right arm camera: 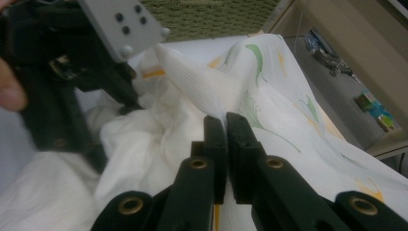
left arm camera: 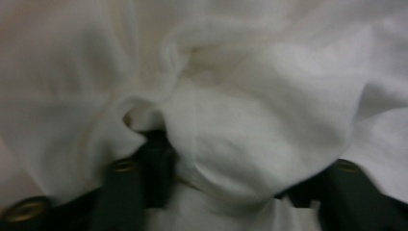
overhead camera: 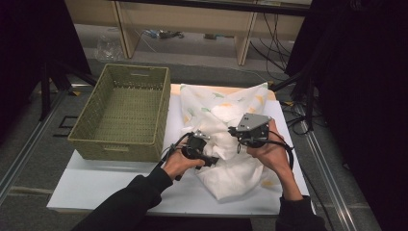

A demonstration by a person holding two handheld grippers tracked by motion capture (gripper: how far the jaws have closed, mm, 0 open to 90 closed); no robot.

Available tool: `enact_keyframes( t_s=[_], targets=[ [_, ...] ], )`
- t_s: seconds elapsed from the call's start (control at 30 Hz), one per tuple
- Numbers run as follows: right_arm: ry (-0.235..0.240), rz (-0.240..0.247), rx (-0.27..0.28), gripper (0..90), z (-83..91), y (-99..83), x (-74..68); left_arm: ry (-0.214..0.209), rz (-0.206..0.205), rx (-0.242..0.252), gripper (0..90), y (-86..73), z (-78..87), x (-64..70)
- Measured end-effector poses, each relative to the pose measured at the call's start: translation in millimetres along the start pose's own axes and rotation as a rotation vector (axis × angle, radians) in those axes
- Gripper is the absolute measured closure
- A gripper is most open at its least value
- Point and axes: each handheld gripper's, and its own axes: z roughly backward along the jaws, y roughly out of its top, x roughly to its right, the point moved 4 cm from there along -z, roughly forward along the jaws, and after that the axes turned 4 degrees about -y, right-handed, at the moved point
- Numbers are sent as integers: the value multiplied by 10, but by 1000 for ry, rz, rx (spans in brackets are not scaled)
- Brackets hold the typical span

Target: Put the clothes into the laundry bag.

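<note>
White tabletop (overhead camera: 96, 185) carries a woven basket (overhead camera: 122, 113), empty, at left & a crumpled white printed cloth (overhead camera: 231, 168) beside it, prob. meant for folding or binning. Left tool (overhead camera: 198, 143) is buried in the cloth w/ fabric bunched between spread jaws, so grip can't be told. Right tool (right arm camera: 226, 144) is clenched, jaws nearly touching; whether cloth is pinched is hidden.

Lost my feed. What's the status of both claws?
Left claw open, buried in white cloth. Right claw shut on the cloth. Wicker basket alongside.
</note>
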Motion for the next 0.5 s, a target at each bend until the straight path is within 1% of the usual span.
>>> enact_keyframes(
  t_s=[0.03,0.07,0.13,0.17,0.2,0.23,0.27,0.3,0.33,0.37,0.4,0.43,0.47,0.5],
  targets=[
    [12,7,-1,886,4,-3,-1,-18,25,27,654,45,-6,11],
    [11,22,8,886,-3,2,14,-17,65,80,706,102,-18,44],
    [2,20,13,886,-1,4,30,-21,27,91,740,195,34,86],
    [5,7,18,886,2,9,20,-25,10,102,744,245,73,100],
    [7,18,15,886,15,3,26,-32,0,122,746,300,103,93],
    [6,5,13,886,29,-1,28,-18,-1,140,746,344,124,48],
    [6,4,17,886,31,2,38,9,14,149,747,365,112,-14],
    [3,4,17,886,32,1,51,50,-3,128,747,363,88,-95],
    [-2,-6,14,886,32,0,53,92,-1,120,746,351,43,-171],
    [-2,7,12,886,27,-4,52,108,18,104,743,329,0,-243],
    [2,15,12,886,19,-9,46,107,54,102,734,310,-51,-293],
    [4,15,9,886,9,-14,40,104,77,101,718,294,-96,-321],
    [7,18,7,886,-4,-16,43,102,76,92,694,279,-125,-335],
    [7,17,5,886,-12,-19,44,110,77,85,664,268,-141,-330]
  ],
)
